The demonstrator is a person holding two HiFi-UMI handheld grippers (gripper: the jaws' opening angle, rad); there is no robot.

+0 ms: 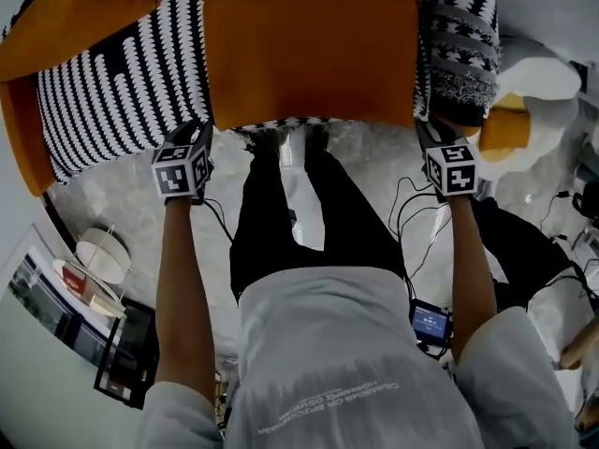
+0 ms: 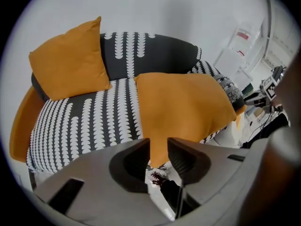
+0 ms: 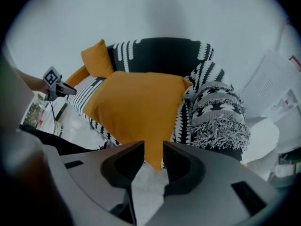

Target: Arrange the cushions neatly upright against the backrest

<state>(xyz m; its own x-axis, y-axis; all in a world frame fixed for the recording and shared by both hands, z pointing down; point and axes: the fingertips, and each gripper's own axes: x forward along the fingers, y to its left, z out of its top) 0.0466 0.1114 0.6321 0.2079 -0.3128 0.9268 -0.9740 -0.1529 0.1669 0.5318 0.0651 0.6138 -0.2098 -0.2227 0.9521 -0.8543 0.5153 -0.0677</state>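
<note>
Left tongs (image 2: 159, 147): spread apart, a corner of the flat orange fabric cushion (image 1: 309, 54) between them.
Right tongs (image 3: 154, 149): spread apart, the cushion's other near corner between them.

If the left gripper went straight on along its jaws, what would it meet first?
The near corner of the flat-lying orange cushion: it sits between the left gripper's open jaws, so contact would probably come almost at once.

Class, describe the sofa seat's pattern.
The sofa seat is black with rows of white scallops, best in the left gripper view.
</note>
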